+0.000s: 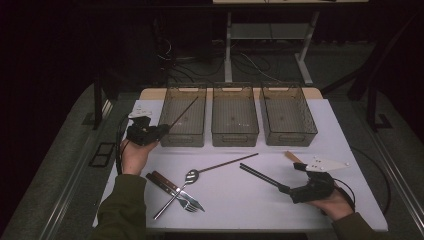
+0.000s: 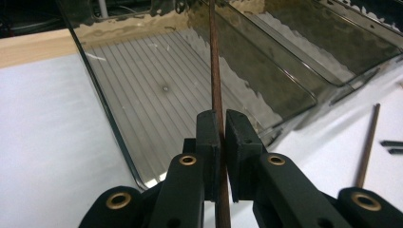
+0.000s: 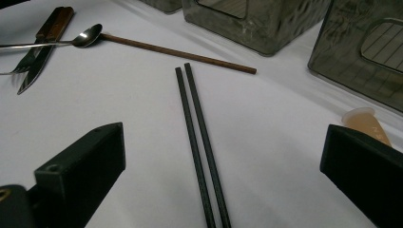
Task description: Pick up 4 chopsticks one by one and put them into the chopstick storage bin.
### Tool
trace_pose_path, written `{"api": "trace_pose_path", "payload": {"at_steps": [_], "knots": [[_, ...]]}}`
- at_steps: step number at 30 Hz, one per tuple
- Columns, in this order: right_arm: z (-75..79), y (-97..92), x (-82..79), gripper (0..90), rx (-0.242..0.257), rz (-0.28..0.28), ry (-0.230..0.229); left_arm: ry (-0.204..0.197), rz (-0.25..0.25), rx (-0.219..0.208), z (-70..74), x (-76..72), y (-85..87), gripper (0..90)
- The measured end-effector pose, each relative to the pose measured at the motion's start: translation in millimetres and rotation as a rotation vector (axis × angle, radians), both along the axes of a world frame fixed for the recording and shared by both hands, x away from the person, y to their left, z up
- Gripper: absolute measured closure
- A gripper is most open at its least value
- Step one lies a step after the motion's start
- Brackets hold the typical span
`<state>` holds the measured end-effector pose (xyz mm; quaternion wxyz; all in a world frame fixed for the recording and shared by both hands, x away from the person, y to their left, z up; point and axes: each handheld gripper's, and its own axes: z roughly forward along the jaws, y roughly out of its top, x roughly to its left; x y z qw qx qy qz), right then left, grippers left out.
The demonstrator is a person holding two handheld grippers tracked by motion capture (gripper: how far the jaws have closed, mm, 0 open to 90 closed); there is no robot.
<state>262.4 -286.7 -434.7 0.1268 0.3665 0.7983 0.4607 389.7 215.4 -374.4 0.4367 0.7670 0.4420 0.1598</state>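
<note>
Left gripper (image 1: pixel 161 131) sits at the far left of the white tabletop (image 1: pixel 235 200), its jaws pressed together on a thin brown wooden chopstick (image 2: pixel 216 85). The stick runs up and away over the near wall of the leftmost smoky transparent plastic bin (image 1: pixel 184 116), its far end above the ribbed floor. Step in hand, by my reading: drop this chopstick into that bin.

Right gripper (image 1: pixel 286 189) rests near the front right corner, jaws spread wide, straddling the near ends of a pair of black chopsticks (image 3: pixel 199 137) that lie side by side on the tabletop, touching neither.

The second brown chopstick (image 1: pixel 227 163) lies mid-table, one end at the bowl of a steel spoon (image 1: pixel 175 194). A fork (image 1: pixel 189 204) and a wooden-handled knife (image 1: pixel 167 184) cross the spoon near the front left edge. The middle bin (image 1: pixel 235 116) and right bin (image 1: pixel 287 115) look empty.

To do it well:
- carry the stick further over the rim so most of its length is above the bin floor before opening;
- lower the far tip first, so it slides in rather than bouncing;
- line it up with the bin's long side; it may tip out over the near wall if let go too early.
</note>
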Motion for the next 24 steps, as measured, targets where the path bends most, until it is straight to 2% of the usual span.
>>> {"api": "trace_pose_path", "payload": {"at_steps": [12,19,24], "knots": [[0.2,0.2,-0.2,1.2,0.001,-0.001,0.000,-0.005,0.018,0.005,8.7,26.6,-7.9,84.4],[0.1,0.3,-0.3,1.2,0.001,0.000,0.001,0.007,0.019,0.019,3.3,40.6,-11.9,84.4],[0.3,0.2,-0.6,1.2,0.002,0.001,0.000,0.017,0.031,0.009,-0.9,51.3,-13.3,84.4]]}}
